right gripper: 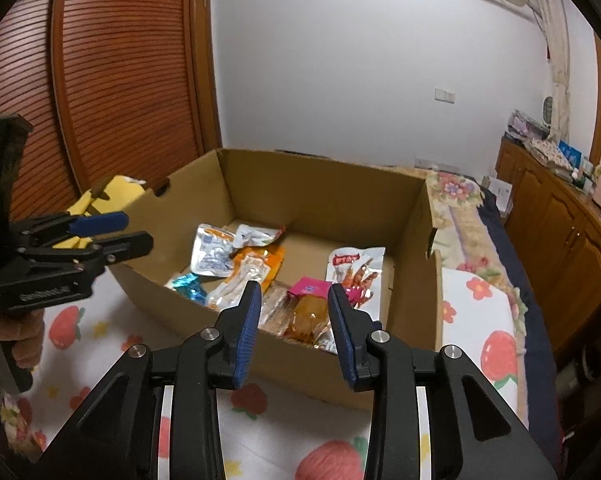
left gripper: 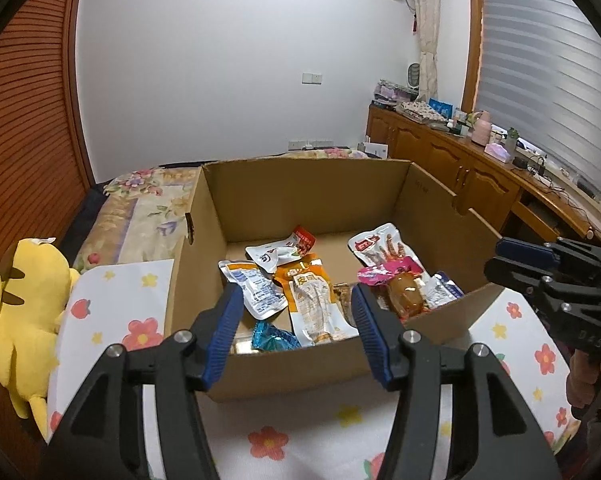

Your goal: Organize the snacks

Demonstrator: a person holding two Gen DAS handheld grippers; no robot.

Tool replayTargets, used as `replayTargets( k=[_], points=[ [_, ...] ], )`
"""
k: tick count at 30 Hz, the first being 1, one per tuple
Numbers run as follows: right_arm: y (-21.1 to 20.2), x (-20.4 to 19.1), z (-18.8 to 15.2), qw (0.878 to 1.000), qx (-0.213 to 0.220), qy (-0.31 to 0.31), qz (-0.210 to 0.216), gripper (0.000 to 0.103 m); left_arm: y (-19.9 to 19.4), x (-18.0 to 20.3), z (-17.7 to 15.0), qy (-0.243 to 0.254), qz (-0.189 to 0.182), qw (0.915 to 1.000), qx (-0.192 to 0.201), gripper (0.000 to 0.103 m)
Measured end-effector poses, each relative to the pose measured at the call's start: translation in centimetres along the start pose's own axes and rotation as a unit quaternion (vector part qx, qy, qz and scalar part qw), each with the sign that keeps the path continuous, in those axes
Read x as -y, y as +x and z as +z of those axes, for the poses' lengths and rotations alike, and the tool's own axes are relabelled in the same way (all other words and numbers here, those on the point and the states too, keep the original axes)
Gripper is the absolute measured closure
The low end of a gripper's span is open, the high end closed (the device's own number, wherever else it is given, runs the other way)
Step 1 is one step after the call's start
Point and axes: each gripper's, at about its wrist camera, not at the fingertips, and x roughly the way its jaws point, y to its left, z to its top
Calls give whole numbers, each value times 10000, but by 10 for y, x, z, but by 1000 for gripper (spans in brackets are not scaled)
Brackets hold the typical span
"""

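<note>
An open cardboard box [left gripper: 300,184] [right gripper: 320,188] stands on the flowered sheet and holds several snack packets. Inside lie an orange packet [left gripper: 310,300] [right gripper: 256,264], a white and blue pouch [left gripper: 256,292] [right gripper: 212,256], a teal candy [left gripper: 272,338] [right gripper: 186,284], a chicken-feet packet [left gripper: 380,246] [right gripper: 356,268] and a brown piece under a pink label [left gripper: 404,296] [right gripper: 308,308]. My left gripper [left gripper: 298,300] [right gripper: 134,232] hovers open over the box's near wall. My right gripper [right gripper: 295,294] [left gripper: 496,260] also hangs open at the near wall. Nothing is between either pair of pads.
A yellow plush toy [left gripper: 24,308] [right gripper: 116,188] lies left of the box. The flowered sheet [left gripper: 300,432] covers the bed around it. A wooden cabinet [left gripper: 460,168] with clutter runs along the right, and a slatted wooden door [right gripper: 120,80] stands at the left.
</note>
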Motion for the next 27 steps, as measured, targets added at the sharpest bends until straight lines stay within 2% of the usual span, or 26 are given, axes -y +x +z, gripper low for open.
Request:
replayTargets(
  k=[7,8,9,10,11,14,16,17,18,19,21,27],
  points=[
    [-40,-11,2,9997,216,64,-52,68,-35,12,4,117,109,9997,166,43],
    [-44,-11,2,9997,231,84,-68,68,-40,13,4,121,126,9997,191,37],
    [-49,-12,1,9995,267,120,-76,66,-46,14,5,117,160,9995,228,25],
    [-53,-13,1,9994,303,149,-68,65,-52,14,5,109,176,9994,289,19],
    [-58,-15,1,9993,339,168,-65,62,-58,15,5,109,177,9991,362,14],
    [-73,-18,0,9986,462,225,-154,50,-74,18,5,155,223,9984,493,13],
    [-81,-19,-1,9981,520,258,-183,44,-84,20,5,170,316,9977,568,8],
    [-85,-20,-2,9979,543,273,-217,38,-88,20,5,177,372,9972,618,2],
    [-89,-21,-3,9976,576,282,-263,31,-94,21,4,192,421,9965,695,0],
    [-92,-22,-3,9972,612,288,-314,28,-100,22,3,213,463,9957,774,0],
    [-99,-25,-5,9963,696,304,-398,12,-108,25,1,279,549,9945,850,0],
    [-119,-34,-12,9937,872,283,-638,0,-130,29,-8,174,643,9933,941,0]
  ],
)
